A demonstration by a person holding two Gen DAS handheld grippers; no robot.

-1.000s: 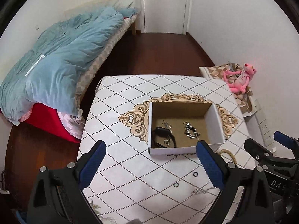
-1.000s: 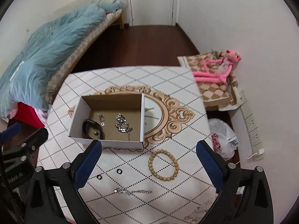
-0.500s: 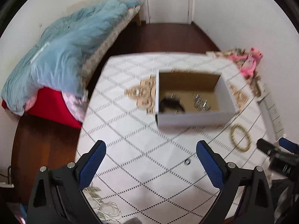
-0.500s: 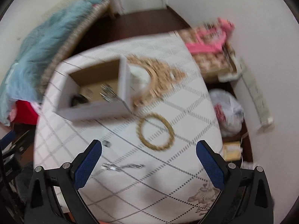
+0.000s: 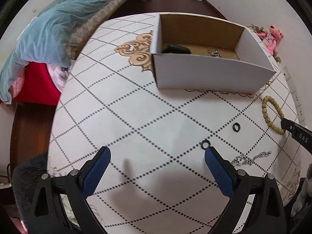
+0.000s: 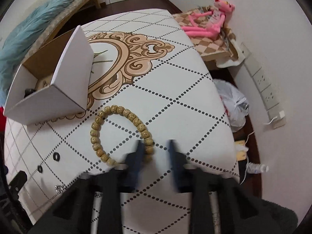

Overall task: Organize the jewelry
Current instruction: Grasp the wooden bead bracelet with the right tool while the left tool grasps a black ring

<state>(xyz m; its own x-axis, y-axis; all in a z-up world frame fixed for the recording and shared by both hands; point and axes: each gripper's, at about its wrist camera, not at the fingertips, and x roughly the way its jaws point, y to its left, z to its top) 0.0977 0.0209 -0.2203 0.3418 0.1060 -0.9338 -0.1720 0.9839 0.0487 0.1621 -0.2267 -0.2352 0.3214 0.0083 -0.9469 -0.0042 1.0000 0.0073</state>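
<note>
A white cardboard box stands on the patterned table, with a black band and a silver chain inside. A wooden bead bracelet lies in front of the box; it also shows in the left wrist view. My right gripper is low over the table, jaws partly closed and blurred, straddling the bracelet's near right beads. My left gripper is open and empty above the table. Two black rings and a silver bracelet lie close to its right finger.
A bed with a blue quilt is to the left. A pink plush toy lies on a low stand at the right wall, with a plastic bag and a power strip on the floor beside the table edge.
Both grippers have dropped closer to the table. The right gripper's jaws have narrowed from wide open and moved onto the bead bracelet. The left gripper stays wide open.
</note>
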